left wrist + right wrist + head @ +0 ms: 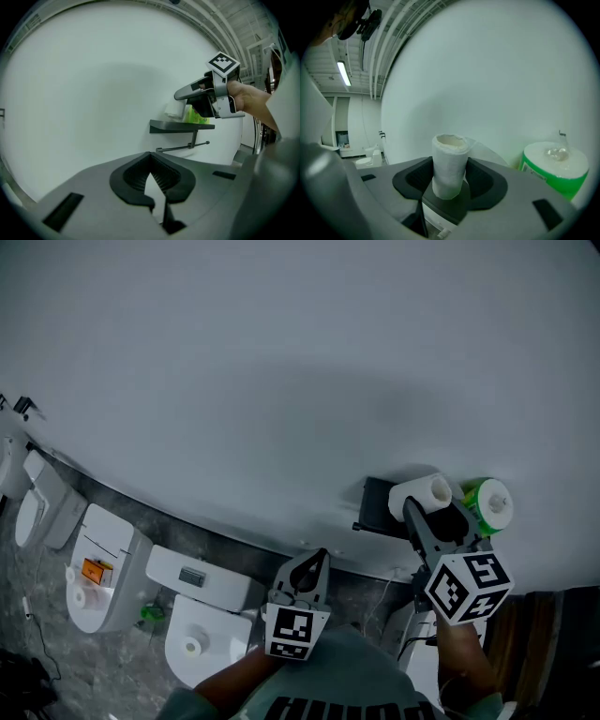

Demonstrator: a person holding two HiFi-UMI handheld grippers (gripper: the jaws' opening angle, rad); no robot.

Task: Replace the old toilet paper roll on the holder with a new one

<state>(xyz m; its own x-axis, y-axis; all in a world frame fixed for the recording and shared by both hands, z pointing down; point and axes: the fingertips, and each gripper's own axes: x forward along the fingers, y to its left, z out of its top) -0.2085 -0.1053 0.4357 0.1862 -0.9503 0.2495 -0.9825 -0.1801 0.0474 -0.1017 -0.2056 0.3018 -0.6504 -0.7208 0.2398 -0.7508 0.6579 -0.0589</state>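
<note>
- The right gripper (450, 174) had its jaws about half closed on the old roll (449, 164) – a thin, nearly spent tube of white paper, standing upright between the pads.
- In the head view that gripper (424, 509) reached toward the white wall (281, 362), with the old roll (422, 493) at the black holder (378, 505).
- The new roll (487, 505), wrapped in green, stood just beside the old one on its right, upright, on the holder's shelf (180, 125).
- From the left gripper view the old roll (175, 110) sat at the shelf's top face; whether it touched the shelf could not be told.
- A thin bar (183, 147) hung under the shelf, fixed to the wall.
- The left gripper (150, 157) was closed to its tips with nothing between them – only the wall showed behind.
- It (317, 561) was held low and to the left of the holder, well apart from both rolls.
- A hand (248, 96) gripped the right gripper's handle.
- White toilets (202, 615) lined the floor along the wall's base.
</note>
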